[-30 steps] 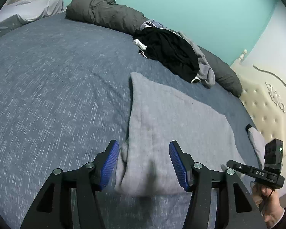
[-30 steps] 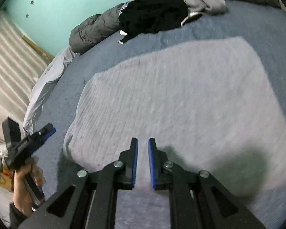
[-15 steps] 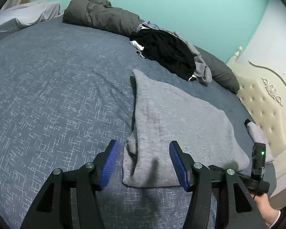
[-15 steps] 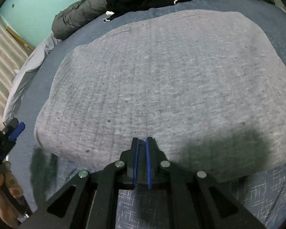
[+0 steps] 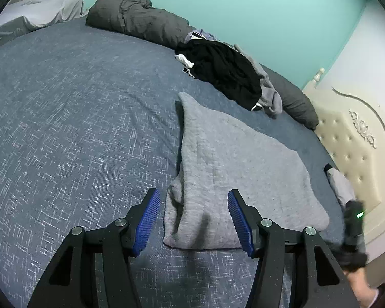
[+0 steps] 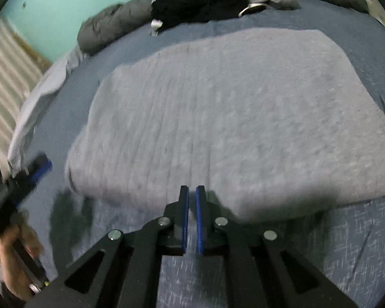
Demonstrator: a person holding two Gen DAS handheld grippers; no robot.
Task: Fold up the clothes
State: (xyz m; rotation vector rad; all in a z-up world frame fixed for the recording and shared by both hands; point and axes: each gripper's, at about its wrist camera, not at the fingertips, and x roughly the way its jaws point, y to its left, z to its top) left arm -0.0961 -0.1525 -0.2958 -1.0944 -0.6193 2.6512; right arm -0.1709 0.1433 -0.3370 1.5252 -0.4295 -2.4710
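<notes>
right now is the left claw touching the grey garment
Apart. The left wrist view shows the left claw open, its fingers either side of the grey garment corner with visible gaps.

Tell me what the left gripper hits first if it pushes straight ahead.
Probably the near edge of the folded grey garment: it lies right ahead of the left gripper, between its open jaws, though depth is unclear.

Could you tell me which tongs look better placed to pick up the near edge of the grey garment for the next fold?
Probably the left tongs: they are open, straddling the near corner of the grey garment. The right tongs are nearly shut and would have to open first.
</notes>
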